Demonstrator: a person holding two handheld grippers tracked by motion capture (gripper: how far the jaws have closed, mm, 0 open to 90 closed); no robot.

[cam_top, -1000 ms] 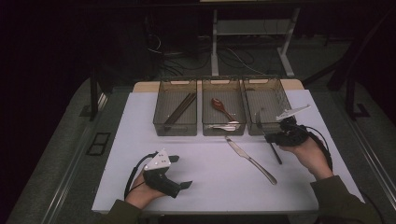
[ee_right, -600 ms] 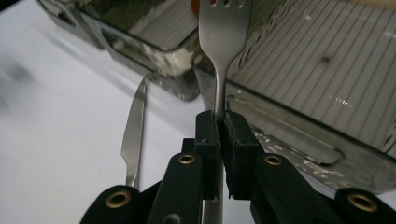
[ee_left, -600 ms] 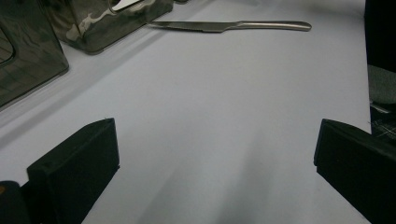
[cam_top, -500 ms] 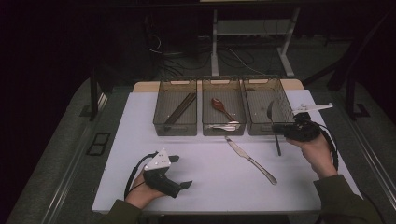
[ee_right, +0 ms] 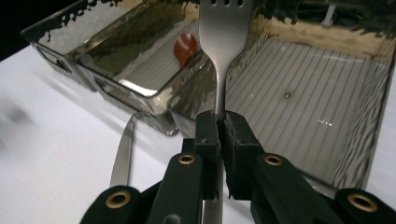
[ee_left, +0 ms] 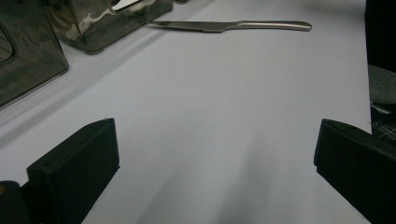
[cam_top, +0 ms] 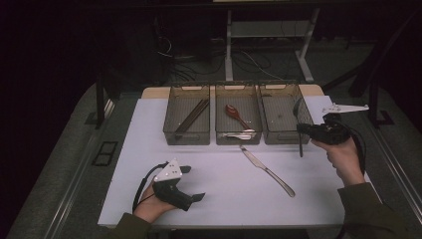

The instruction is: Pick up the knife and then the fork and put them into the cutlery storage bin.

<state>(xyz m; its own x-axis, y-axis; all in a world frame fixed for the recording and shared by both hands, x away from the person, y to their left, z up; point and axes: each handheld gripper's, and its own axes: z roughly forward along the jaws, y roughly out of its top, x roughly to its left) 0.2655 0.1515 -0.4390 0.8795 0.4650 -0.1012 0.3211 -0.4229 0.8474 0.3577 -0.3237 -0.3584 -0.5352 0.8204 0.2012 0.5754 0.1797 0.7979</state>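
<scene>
My right gripper (cam_top: 304, 129) is shut on a metal fork (cam_top: 300, 146) and holds it upright at the near right corner of the right-hand bin (cam_top: 278, 102). In the right gripper view the jaws (ee_right: 219, 128) pinch the fork's neck (ee_right: 219, 88), with its tines up over that empty bin (ee_right: 303, 98). A table knife (cam_top: 266, 170) lies on the white table in front of the bins. At the near left, my left gripper (cam_top: 194, 183) rests on the table, open and with nothing in it; its pads (ee_left: 79, 163) stand wide apart over the bare surface.
Three clear bins stand in a row at the back. The left bin (cam_top: 188, 117) holds chopsticks, the middle bin (cam_top: 238, 117) a red spoon (cam_top: 233, 112) and a metal spoon. The knife (ee_left: 229, 25) lies beyond my left jaws. Dark floor and cables surround the table.
My right gripper has lifted a little and moved toward the right bin with the fork, which has swung from tilted to upright. The left gripper has stayed put.
</scene>
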